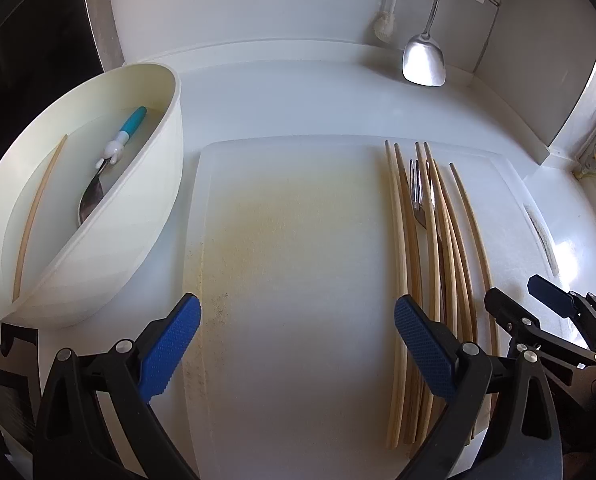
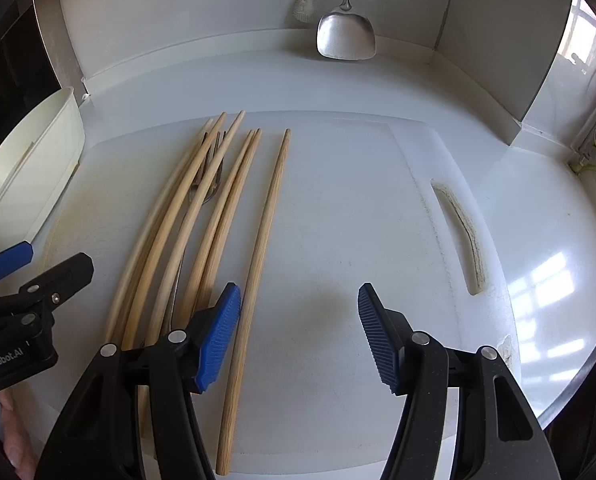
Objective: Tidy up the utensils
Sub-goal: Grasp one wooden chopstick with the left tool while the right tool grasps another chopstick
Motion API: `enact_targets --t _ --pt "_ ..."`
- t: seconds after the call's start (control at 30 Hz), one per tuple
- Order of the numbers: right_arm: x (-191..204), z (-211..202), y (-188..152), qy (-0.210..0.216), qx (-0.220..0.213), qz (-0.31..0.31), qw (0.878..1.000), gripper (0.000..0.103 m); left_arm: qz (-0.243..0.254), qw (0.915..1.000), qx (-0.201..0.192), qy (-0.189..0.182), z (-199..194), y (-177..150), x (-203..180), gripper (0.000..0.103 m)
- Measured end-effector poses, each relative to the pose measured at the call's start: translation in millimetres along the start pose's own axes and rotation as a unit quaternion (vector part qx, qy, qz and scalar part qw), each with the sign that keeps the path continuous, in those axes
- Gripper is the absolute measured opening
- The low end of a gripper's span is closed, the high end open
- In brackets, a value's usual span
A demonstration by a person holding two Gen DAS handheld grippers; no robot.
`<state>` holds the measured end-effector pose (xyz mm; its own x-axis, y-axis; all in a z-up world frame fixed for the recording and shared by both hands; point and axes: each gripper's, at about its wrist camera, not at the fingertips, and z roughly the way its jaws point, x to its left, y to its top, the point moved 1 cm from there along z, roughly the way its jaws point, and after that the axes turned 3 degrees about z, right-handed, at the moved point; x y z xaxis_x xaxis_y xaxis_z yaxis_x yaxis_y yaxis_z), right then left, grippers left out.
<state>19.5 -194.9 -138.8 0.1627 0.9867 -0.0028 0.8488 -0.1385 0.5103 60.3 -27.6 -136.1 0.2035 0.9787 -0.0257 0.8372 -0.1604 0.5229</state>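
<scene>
Right wrist view: a bundle of chopsticks (image 2: 186,216) was laid lengthwise on the left part of the cutting board (image 2: 357,240), with a fork (image 2: 208,176) lodged among them and one stick (image 2: 258,264) set slightly apart on the right. The right gripper (image 2: 299,336) was held open and empty above the board, its left pad just beside that lone stick. The left gripper (image 1: 298,344) was likewise spread wide over bare board, nothing gripped. A bowl (image 1: 146,240) at the left still held a spoon (image 1: 110,168) and one chopstick (image 1: 38,216). Sorting seemed to be midway. A shift leftward and a closing on the single stick would likely be called for next.
</scene>
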Motion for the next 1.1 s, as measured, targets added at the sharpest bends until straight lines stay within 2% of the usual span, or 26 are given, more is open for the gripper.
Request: enact_targets --t 0.17,0.27,0.5,0.77,1.1 --pt "-14 -5 1 -0.012 -0.008 0.014 1.0 0.059 -0.001 1.0 -0.001 -0.002 -1 0 2 0.096" --pt "-19 -8 2 0.0 -0.01 0.019 1.0 0.059 -0.001 1.0 -0.003 -0.004 -1 0 2 0.096" --pt "-6 -3 -1 -0.004 -0.009 -0.001 1.0 0.059 0.006 1.0 -0.004 -0.006 2 2 -3 0.096" --pt "-12 0 -4 0.006 -0.007 0.016 1.0 0.059 0.02 0.9997 -0.006 -0.016 9 4 -12 0.096" --pt "-15 0 -6 0.01 -0.007 0.021 1.0 0.059 0.025 0.9997 0.001 -0.004 18 3 -13 0.096"
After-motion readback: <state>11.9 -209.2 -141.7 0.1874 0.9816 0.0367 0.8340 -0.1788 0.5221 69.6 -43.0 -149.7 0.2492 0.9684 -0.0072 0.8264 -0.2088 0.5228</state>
